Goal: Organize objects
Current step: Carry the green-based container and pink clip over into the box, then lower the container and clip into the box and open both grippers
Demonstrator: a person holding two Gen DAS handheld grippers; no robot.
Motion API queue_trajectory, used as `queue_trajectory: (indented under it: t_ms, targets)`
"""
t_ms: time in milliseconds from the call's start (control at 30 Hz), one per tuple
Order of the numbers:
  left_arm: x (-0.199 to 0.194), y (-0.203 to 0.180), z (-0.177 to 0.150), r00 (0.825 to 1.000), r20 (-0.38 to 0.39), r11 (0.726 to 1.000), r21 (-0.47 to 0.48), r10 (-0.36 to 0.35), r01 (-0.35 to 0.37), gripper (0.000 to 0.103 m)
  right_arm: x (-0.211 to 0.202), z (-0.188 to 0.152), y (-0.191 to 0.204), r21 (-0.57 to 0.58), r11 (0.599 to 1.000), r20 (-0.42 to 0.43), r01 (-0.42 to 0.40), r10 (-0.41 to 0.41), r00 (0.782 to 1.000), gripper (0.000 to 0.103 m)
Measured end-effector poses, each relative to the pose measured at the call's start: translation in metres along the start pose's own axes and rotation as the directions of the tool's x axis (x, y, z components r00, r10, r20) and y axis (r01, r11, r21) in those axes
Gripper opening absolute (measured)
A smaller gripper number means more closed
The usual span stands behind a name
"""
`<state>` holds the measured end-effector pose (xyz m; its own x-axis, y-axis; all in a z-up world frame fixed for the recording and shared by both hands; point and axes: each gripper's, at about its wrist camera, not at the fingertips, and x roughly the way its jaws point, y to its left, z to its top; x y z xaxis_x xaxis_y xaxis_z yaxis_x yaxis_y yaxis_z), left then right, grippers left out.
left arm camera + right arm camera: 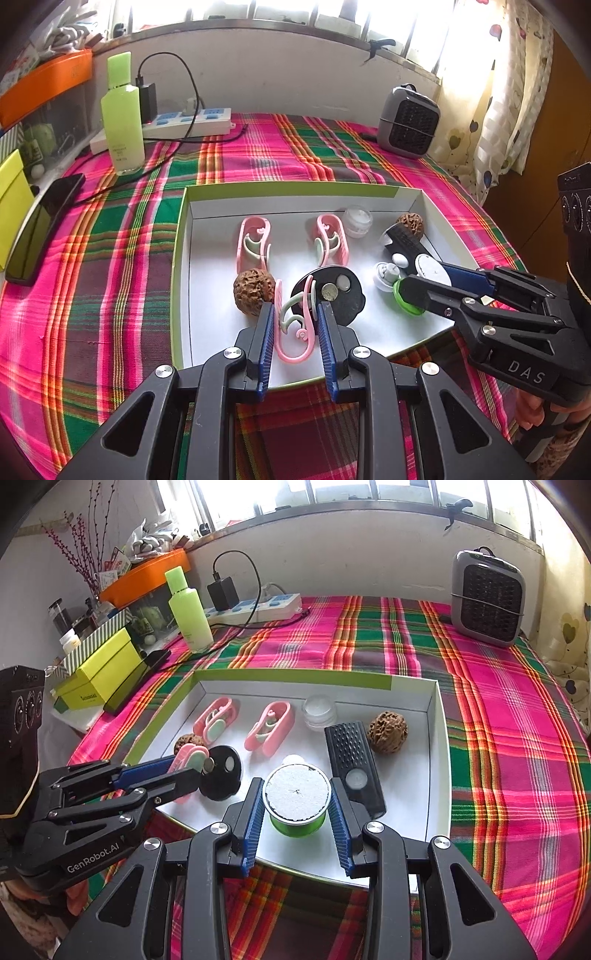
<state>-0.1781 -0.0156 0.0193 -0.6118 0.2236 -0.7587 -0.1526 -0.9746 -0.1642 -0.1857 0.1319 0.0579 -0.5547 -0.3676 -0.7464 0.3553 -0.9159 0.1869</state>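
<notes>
A white shallow box lies on the plaid cloth. It holds two pink clips, two walnuts, a small clear jar, a black remote and a black disc. My left gripper is shut on a third pink clip at the box's near edge. My right gripper is shut on a green spool with a white top. It shows in the left wrist view too.
A green bottle, a power strip with a charger, a phone and a yellow box stand at the left. A grey heater stands at the back right. A window wall runs behind the table.
</notes>
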Motion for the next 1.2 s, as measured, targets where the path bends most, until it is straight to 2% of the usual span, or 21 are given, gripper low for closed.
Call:
queue_trajectory:
  t_ms: [1200]
  targets:
    - [0.004,-0.0043,0.0003,1.0,-0.004,1.0,0.013,0.014,-0.014,0.022,0.005,-0.0055,-0.0006,-0.015,1.0,-0.01,0.027,-0.027,1.0,0.036]
